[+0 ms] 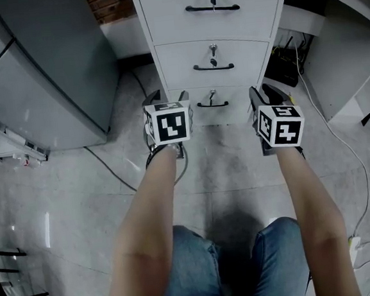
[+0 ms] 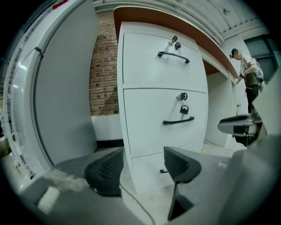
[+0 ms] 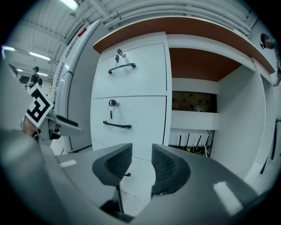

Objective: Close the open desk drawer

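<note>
A white cabinet (image 1: 213, 42) of three drawers stands under the desk, and all three fronts look flush. Black handles mark the top (image 1: 212, 8), middle (image 1: 213, 67) and bottom (image 1: 213, 103) drawers; keys hang at the locks. My left gripper (image 1: 168, 98) hovers just in front of the bottom drawer's left side, open and empty (image 2: 142, 169). My right gripper (image 1: 262, 93) hovers off the cabinet's lower right corner. Its jaws (image 3: 141, 165) stand a narrow gap apart with nothing between them. Neither gripper touches the cabinet.
A tall grey cabinet (image 1: 37, 73) stands to the left, with a brick wall (image 2: 104, 74) behind it. A black cable (image 1: 113, 173) crosses the floor. Cables and a power strip (image 1: 285, 58) sit in the desk's knee space at right. A person (image 2: 248, 74) stands far off.
</note>
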{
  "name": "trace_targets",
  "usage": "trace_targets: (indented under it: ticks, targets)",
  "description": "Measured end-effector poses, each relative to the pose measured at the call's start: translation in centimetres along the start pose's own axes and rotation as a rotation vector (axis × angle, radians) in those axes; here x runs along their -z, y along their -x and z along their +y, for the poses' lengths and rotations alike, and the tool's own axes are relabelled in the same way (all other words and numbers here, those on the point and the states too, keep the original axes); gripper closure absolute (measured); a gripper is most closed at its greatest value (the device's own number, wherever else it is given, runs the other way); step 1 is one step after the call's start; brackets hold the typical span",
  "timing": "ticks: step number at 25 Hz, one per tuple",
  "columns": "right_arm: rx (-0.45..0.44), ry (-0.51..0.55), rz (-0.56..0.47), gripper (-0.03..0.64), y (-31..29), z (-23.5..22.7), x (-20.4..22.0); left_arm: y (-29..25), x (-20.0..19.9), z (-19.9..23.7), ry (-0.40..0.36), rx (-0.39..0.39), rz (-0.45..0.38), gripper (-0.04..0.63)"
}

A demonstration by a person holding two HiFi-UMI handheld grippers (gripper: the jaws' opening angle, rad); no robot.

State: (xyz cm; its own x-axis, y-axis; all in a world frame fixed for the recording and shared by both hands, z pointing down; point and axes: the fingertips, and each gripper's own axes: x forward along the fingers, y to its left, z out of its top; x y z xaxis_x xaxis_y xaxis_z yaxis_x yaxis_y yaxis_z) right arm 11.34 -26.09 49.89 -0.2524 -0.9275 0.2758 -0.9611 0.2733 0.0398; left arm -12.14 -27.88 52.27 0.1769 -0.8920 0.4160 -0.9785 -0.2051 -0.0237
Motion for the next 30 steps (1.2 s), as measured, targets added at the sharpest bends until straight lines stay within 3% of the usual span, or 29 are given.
trace_targets:
  ticks: [8, 13, 16, 20, 22, 25, 29, 30]
  targets:
    - [-0.072, -0.050, -0.106, 0.612, 3.9, 1.4, -6.0, 5.9, -5.7, -0.3, 0.039, 0.020, -0.138, 0.298]
    - [-0.131, -0.033, -0.165, 0.618, 6.2, 3.3, -9.0, 9.4, -8.3, -0.5, 0.049, 0.024, -0.216, 0.302]
    - [-0.157, 0.004, -0.194, 0.618, 7.6, 4.1, -10.2, 11.4, -9.1, -1.9, 0.011, 0.064, -0.244, 0.337]
    - [-0.161, 0.033, -0.223, 0.618, 9.6, 4.9, -11.2, 14.1, -10.4, -3.5, -0.101, 0.106, -0.284, 0.389]
    - [-0.172, 0.043, -0.236, 0.618, 10.6, 5.4, -11.6, 15.6, -10.9, -3.5, -0.093, 0.100, -0.326, 0.403]
    - [-0.194, 0.064, -0.257, 0.618, 12.3, 6.4, -12.4, 17.8, -11.1, -3.5, -0.047, 0.082, -0.384, 0.481]
    - [-0.211, 0.107, -0.302, 0.619, 15.2, 7.4, -13.9, 19.9, -11.9, -5.1, -0.067, 0.092, -0.449, 0.595]
    - [-0.214, 0.114, -0.313, 0.618, 16.0, 7.6, -14.2, 20.7, -12.2, -5.6, -0.067, 0.107, -0.470, 0.595]
